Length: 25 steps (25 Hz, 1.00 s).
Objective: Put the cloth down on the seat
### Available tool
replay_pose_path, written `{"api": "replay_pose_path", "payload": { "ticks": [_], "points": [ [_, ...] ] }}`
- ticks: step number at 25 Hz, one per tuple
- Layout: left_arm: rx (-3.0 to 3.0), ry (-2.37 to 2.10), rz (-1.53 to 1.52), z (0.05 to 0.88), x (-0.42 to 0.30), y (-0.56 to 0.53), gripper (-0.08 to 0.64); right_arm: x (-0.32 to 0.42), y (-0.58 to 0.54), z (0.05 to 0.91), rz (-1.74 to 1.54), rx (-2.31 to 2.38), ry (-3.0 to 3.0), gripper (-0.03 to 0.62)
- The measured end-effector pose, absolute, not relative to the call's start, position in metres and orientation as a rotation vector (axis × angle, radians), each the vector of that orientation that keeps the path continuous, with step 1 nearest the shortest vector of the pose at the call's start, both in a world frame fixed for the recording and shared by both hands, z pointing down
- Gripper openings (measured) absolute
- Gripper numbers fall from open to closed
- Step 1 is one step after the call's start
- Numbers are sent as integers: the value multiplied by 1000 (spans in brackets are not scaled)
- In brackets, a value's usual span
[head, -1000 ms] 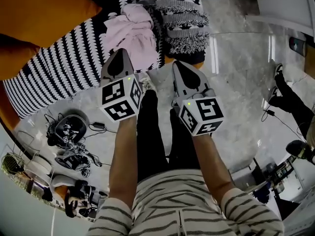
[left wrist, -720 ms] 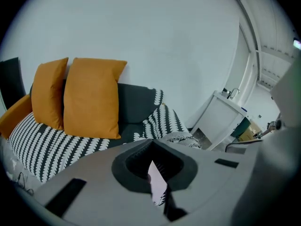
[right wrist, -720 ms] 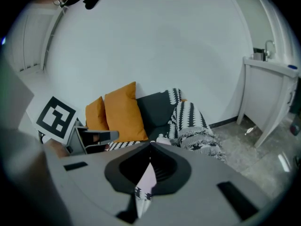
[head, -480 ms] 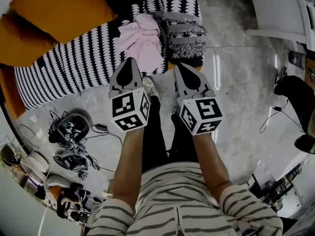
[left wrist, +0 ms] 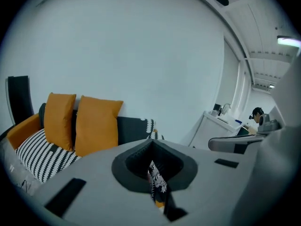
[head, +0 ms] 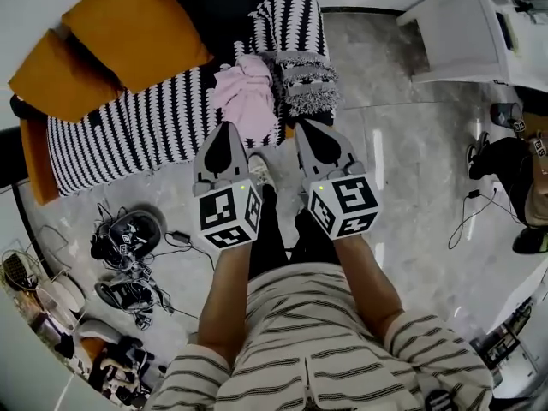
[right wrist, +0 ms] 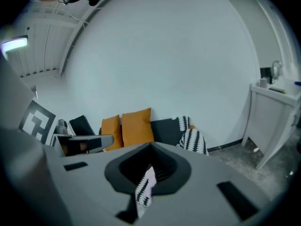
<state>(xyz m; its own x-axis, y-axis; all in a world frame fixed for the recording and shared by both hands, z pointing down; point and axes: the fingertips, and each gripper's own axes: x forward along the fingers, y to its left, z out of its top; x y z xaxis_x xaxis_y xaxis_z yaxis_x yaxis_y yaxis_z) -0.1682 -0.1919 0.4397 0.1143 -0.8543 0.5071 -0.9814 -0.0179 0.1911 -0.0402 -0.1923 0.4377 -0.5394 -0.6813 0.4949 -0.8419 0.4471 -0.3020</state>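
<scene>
Standing over a low sofa [head: 51, 157], a person in a striped shirt [head: 325, 349] holds both arms straight out and down, a gripper in each hand. The left gripper [head: 229, 131] and the right gripper [head: 308, 128] sit side by side, near each other, tips pointing to 12 o'clock at the sofa's front edge. Each gripper's own view shows its jaws pressed together with only a thin seam between them and nothing clamped in them; slivers of black-and-white fabric show through the seams. The pink cloth [head: 248, 97] lies crumpled on the seat [head: 128, 131], which is covered in black-and-white stripes. The cloth rests near the seat's front edge, just beyond the gripper tips at 12 o'clock, apart from both grippers. Beside the cloth, at 1 o'clock, a striped throw [head: 300, 50] with a grey fringe drapes over the seat. Two orange cushions [head: 141, 24] lean at the back of the sofa at 10 o'clock. The floor [head: 402, 169] is pale grey stone. At 8 o'clock a tangle of cables and gear [head: 127, 238] lies on it, and a white cabinet [head: 458, 28] stands at 2 o'clock.
</scene>
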Motion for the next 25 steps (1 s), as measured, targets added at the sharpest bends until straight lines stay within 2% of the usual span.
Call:
{"api": "replay_pose_path", "payload": {
  "ticks": [12,25],
  "points": [
    [2048,-1839,254,334,-126,-153,3,-19,-165,337,571,1328,-2541,12],
    [2185,-1920,145,245,-112,-123,3,-11,-148,250,386,1351,-2658,13]
  ]
}}
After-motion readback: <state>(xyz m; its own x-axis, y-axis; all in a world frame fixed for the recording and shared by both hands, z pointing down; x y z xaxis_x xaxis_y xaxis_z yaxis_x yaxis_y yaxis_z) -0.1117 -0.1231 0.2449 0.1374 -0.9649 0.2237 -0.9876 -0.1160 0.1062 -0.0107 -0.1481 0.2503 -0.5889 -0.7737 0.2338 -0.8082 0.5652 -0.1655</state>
